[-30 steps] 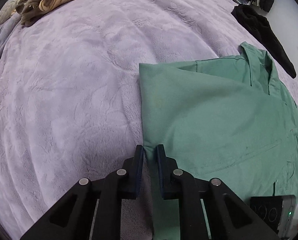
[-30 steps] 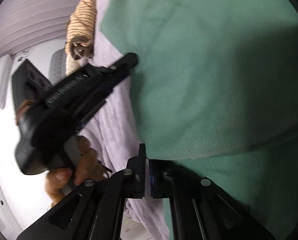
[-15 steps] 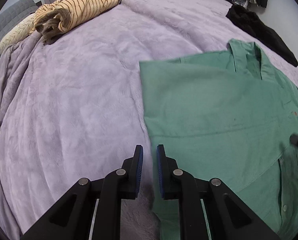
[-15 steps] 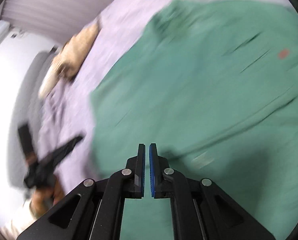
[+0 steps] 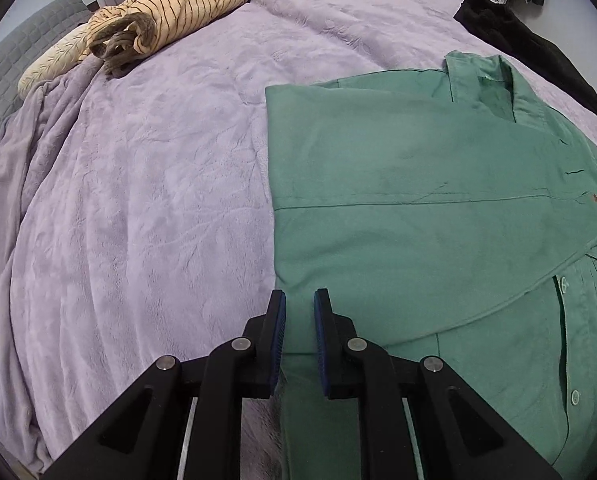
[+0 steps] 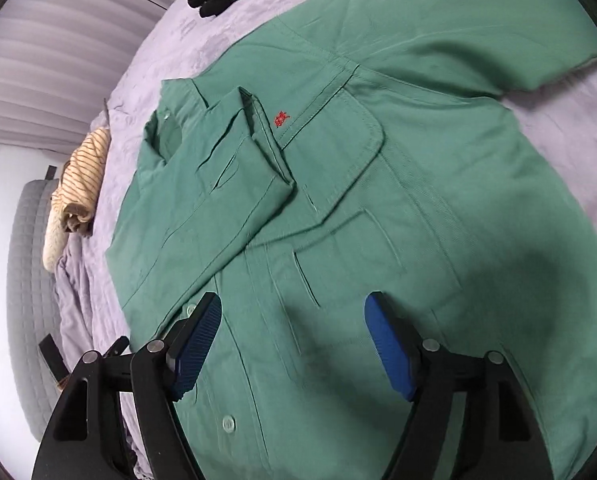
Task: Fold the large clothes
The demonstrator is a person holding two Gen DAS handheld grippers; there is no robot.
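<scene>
A large green button shirt (image 5: 418, 208) lies flat on the lilac bed cover (image 5: 138, 200), its left sleeve folded across the front. The left gripper (image 5: 299, 300) hovers over the shirt's left folded edge with a narrow gap between its jaws and nothing gripped. In the right wrist view the shirt (image 6: 378, 200) fills the frame, with the folded sleeve's cuff (image 6: 258, 152) near a red chest logo (image 6: 281, 119). The right gripper (image 6: 294, 312) is wide open above the button placket, empty.
A striped yellow garment (image 5: 166, 20) is bunched at the far left of the bed, also in the right wrist view (image 6: 84, 172). Black clothing (image 5: 530, 40) lies at the far right edge. A grey quilted headboard (image 5: 14, 60) is at the left.
The right gripper let go of the sleeve, opened wide and swung over the shirt front. The left gripper rose and pulled back from the shirt edge. The sleeve now lies folded across the chest.
</scene>
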